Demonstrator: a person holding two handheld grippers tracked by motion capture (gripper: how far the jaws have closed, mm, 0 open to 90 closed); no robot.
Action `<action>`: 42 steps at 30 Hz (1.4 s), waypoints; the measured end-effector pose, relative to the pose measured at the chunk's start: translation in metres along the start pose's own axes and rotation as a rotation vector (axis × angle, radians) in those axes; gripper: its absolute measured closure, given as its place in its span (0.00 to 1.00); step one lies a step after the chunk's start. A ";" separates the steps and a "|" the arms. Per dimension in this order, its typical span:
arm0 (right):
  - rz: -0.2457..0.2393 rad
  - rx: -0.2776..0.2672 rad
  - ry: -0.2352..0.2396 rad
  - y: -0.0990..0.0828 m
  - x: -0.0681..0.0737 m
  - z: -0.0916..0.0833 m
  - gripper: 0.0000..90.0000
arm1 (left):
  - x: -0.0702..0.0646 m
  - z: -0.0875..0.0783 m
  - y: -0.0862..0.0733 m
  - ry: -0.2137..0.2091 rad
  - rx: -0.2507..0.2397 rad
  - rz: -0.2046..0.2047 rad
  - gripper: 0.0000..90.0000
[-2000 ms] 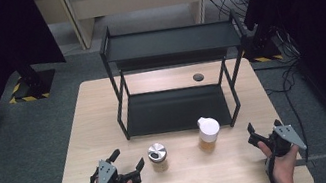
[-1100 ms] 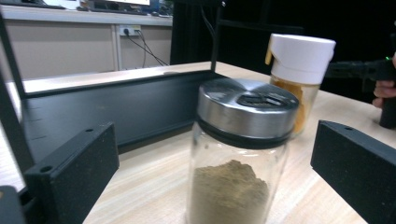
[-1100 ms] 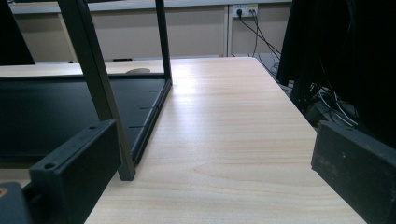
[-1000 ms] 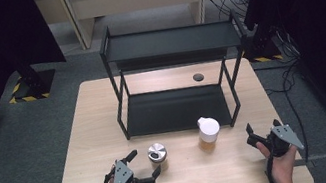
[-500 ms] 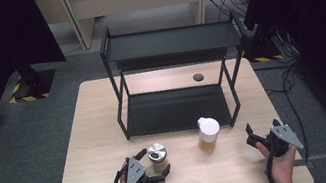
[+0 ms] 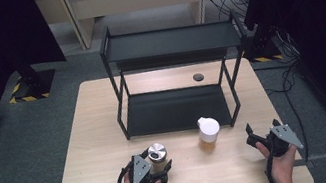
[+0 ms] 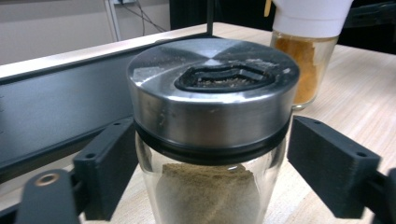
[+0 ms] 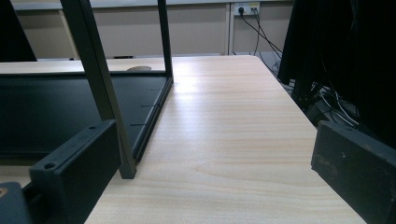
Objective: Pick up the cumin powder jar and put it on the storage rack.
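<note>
Centrally, the spice jar point(image 7: 210, 140) stands upright on the table point(image 6: 97, 133), near its front edge, just in front of the black shelf rack point(image 6: 178, 104). From the left gripper view: steel lid with a slotted black opening, brownish powder behind the glass, and the jaws either side of the glass below the lid; the left jaw looks against it, a small gap shows at the right. The left gripper point(image 6: 156, 166) has just been closing, jar between its jaws. High view places a white-capped jar point(image 6: 208, 134) of orange powder just right of it, apart. Right gripper point(image 6: 261, 142) rests near the table's front right corner, jaws wide apart with bare tabletop between them.
</note>
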State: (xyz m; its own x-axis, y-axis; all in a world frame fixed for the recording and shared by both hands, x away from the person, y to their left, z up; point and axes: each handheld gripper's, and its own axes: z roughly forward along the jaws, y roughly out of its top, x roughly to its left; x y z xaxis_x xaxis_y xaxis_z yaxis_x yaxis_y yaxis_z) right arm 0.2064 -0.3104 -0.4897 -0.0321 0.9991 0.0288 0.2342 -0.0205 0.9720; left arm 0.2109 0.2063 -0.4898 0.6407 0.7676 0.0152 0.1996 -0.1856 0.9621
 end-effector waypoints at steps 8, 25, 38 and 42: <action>-0.002 -0.001 0.000 0.000 0.000 0.000 0.02 | 0.001 0.000 -0.001 0.010 -0.005 -0.018 0.33; -0.014 0.000 0.004 0.000 0.001 0.000 0.02 | 0.005 -0.004 -0.005 0.028 -0.037 -0.073 0.34; -0.015 0.001 0.006 0.000 0.000 0.000 0.03 | 0.008 -0.018 0.007 0.080 -0.133 -0.074 0.34; -0.018 0.004 0.007 0.001 0.000 0.000 0.03 | 0.005 -0.020 0.008 0.090 -0.134 -0.049 0.34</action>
State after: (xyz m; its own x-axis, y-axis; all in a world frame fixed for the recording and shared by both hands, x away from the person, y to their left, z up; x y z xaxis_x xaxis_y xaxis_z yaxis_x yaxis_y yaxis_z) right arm 0.2070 -0.3099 -0.4890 -0.0429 0.9990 0.0130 0.2378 -0.0024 0.9713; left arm 0.2013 0.2210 -0.4765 0.5625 0.8267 -0.0141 0.1242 -0.0675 0.9900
